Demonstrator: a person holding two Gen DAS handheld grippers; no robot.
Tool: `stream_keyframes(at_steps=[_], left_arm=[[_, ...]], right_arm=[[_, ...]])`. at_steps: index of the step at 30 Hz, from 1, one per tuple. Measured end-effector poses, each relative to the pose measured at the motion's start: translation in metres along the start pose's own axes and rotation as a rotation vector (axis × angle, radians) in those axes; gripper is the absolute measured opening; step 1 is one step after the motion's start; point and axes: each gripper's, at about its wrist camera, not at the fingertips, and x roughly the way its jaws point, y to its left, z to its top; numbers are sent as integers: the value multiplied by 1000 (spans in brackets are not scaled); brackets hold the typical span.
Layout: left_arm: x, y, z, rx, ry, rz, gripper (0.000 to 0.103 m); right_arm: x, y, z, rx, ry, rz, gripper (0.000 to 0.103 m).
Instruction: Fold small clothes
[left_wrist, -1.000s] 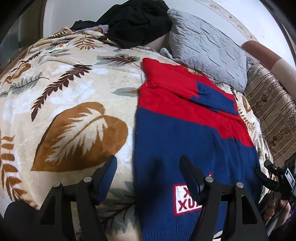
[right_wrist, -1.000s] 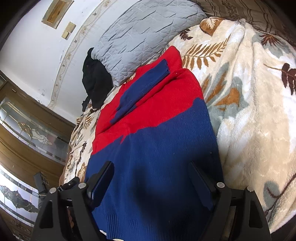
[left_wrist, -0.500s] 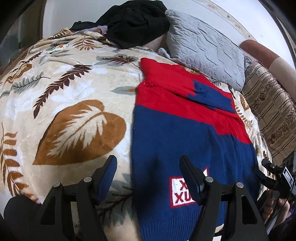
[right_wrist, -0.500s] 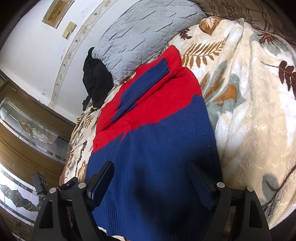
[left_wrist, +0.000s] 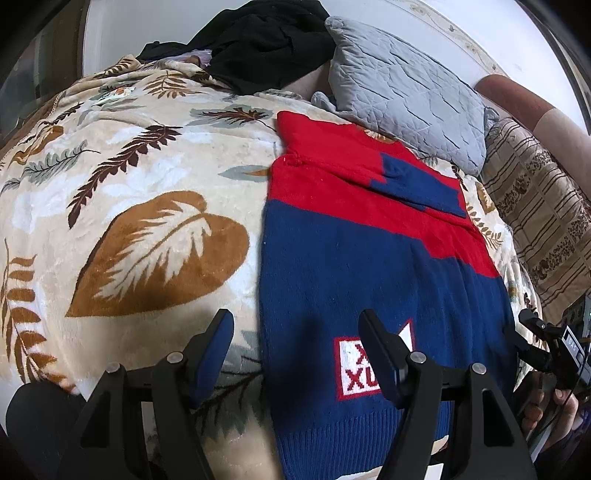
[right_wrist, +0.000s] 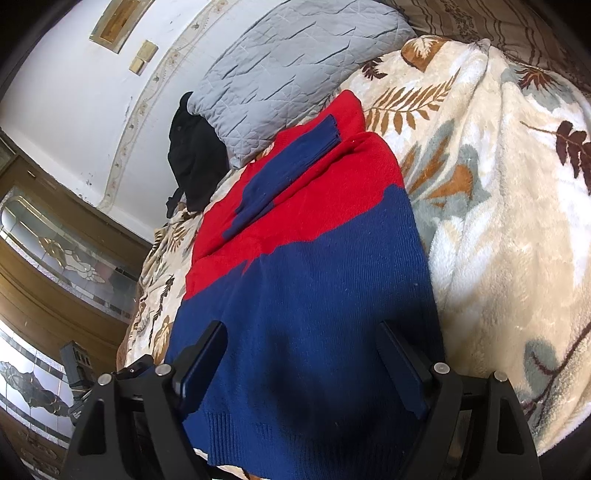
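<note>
1. Both sets of jaws stand spread wide with nothing clamped: the left gripper (left_wrist: 295, 350) hangs over the near left edge of the sweater (left_wrist: 369, 258), one finger above the blanket (left_wrist: 129, 184) and the other above the knit, while the right gripper (right_wrist: 303, 354) straddles the near hem area. That stance suggests each is lined up to take a bottom corner for a fold.
2. Spread flat on the leaf-print blanket, the sweater lies lengthwise, hem near the grippers and its top reaching toward the grey pillow (left_wrist: 406, 99); flat laying probably keeps folds square.
3. Its lower body is navy, the upper part red, with a navy sleeve (left_wrist: 421, 184) already laid across the red chest.
4. A white patch (left_wrist: 354, 369) with red letters sits near the ribbed hem.
</note>
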Motion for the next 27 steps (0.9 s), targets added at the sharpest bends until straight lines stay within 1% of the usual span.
stream_keyframes(at_steps=[9,12,15,17,19,20,23,25,27], left_arm=[[3,2,-6,-14,14,-1,71],[5,-1,-7,-4,25,4,71],[2,-3,-7,1,20,-2,71],[0,-4,-9,14,13,3,71],[2,-5,-12,25,30,27,71],[3,-5,-12,21,39,28,71],[1,-6,-11,3,29,24,71],[0,-10,-13,28,28,25,71],[2,-12,-16,46,45,36,71]], right_arm=[[1,-1,0,-2,5,7,87],[1,-3,1,4,7,17,87],[0,-3,0,-3,6,24,87],[-1,-4,-2,-5,3,29,87],[-3,-5,-5,-7,-11,42,87],[-3,-7,-6,-9,-20,52,87],[-3,-7,-4,-11,-5,54,87],[-3,-7,-3,-7,-5,58,87],[-4,-8,-5,-16,-12,64,87]])
